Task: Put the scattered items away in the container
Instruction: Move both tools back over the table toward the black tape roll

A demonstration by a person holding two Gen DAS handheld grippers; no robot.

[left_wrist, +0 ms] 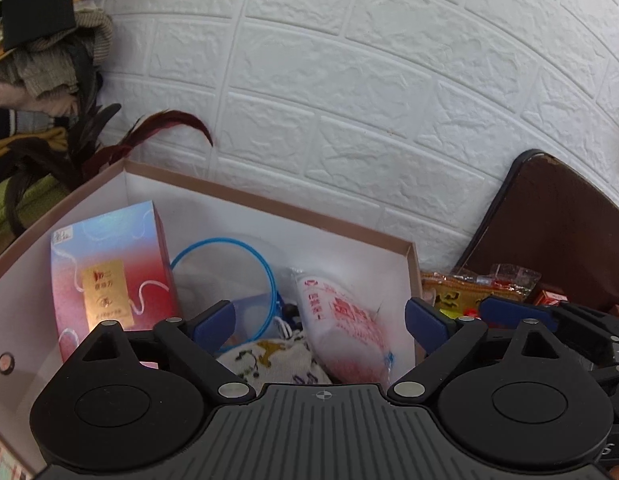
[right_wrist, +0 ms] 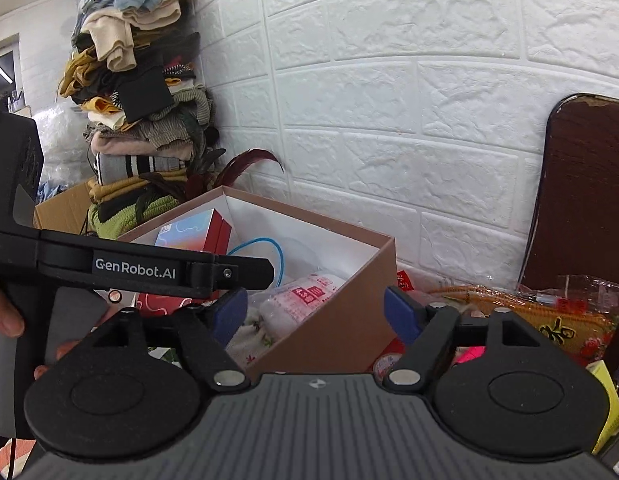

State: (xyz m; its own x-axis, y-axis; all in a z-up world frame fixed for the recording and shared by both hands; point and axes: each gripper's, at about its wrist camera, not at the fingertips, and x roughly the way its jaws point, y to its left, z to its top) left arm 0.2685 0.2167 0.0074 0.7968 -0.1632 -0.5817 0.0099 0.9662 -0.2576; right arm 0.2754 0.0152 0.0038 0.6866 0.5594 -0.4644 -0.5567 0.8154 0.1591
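Cardboard box (left_wrist: 269, 200) with a brown outside and white lining is sitting against the white brick-pattern wall (left_wrist: 389, 80), already holding several items. A tall pile of folded clothes (right_wrist: 137, 92) is rising at its far left, with dark red feathers (left_wrist: 169, 124) poking over the box's far corner. A dark brown board (right_wrist: 581, 200) is leaning on the wall to the right.

Inside the box, a red-and-blue gradient carton (left_wrist: 109, 276) is standing at the left, a blue-rimmed clear lid or tub (left_wrist: 229, 280) is lying in the middle, a white packet with red print (left_wrist: 345, 320) is resting at the right, and an embroidered cloth pouch (left_wrist: 269, 360) is lying nearest.

Right of the box, a yellow-and-red packaged item (right_wrist: 549, 320) and smaller bits, including something pink (right_wrist: 469, 354), are lying scattered.

The left gripper (left_wrist: 321, 320) is hovering over the box with its jaws spread wide and nothing between them. The right gripper (right_wrist: 315, 312) is hanging over the box's right wall, jaws likewise wide apart and empty; the left gripper's arm is crossing its view at the left.
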